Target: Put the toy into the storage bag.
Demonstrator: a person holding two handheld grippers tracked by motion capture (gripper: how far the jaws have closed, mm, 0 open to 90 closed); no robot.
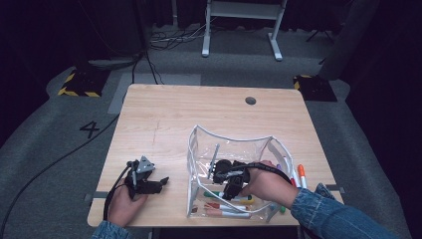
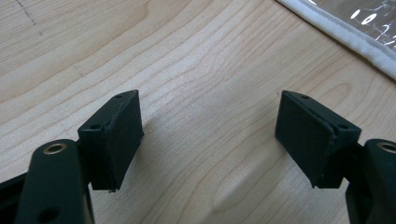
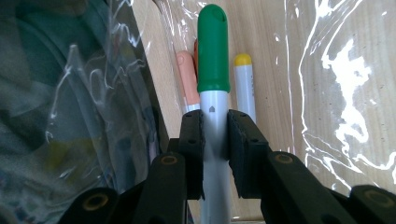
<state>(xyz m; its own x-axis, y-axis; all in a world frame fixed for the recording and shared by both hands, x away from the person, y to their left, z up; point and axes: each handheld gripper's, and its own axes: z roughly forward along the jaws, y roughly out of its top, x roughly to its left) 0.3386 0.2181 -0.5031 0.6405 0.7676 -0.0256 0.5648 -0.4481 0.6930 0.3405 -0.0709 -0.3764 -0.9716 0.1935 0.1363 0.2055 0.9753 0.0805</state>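
A: What does the right hand-held gripper (image 3: 215, 135) hold?

B: It pinches a green-capped marker (image 3: 213, 70), inside the clear pouch (image 1: 199, 137) on the bench (image 1: 164, 114). Other markers lie beneath, I think a pink one (image 3: 187, 79) and a yellow one (image 3: 243, 84).

A: And the left hand-held gripper (image 2: 210, 130)?

B: Its jaws are spread over bare wood, beside the pouch.

overhead view, two close gripper views
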